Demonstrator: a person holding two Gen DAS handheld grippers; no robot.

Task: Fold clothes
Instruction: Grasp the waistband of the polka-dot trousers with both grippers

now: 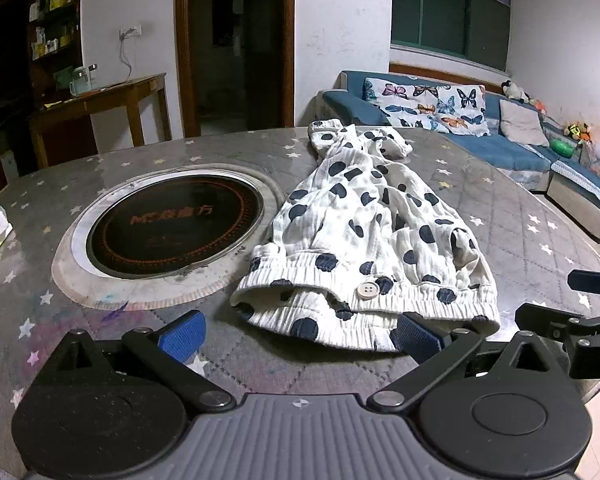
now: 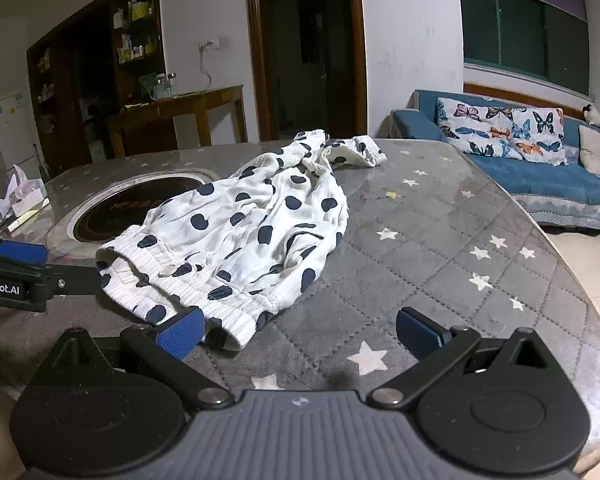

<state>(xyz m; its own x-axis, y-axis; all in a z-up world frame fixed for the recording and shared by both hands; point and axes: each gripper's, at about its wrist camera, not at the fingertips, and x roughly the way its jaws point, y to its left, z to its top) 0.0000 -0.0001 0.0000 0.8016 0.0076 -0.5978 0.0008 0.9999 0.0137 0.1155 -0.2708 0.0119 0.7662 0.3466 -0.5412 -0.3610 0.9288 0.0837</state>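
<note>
Spotted trousers (image 1: 364, 236) run lengthwise away from me, waistband (image 1: 364, 300) nearest; both my left fingers (image 1: 182, 332) and right fingers (image 2: 180, 330) spread, empty, flanking it.

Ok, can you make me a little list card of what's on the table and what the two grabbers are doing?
table: round table with a grey quilted cover and stars
garment: white spotted pants, crumpled, not yet folded, waistband nearest the grippers
button: white button on the waistband
cooktop: round black cooktop set into the table, beside the pants
left gripper: left gripper open, holding nothing, at the waistband
right gripper: right gripper open, holding nothing, at the waistband's other corner
</note>
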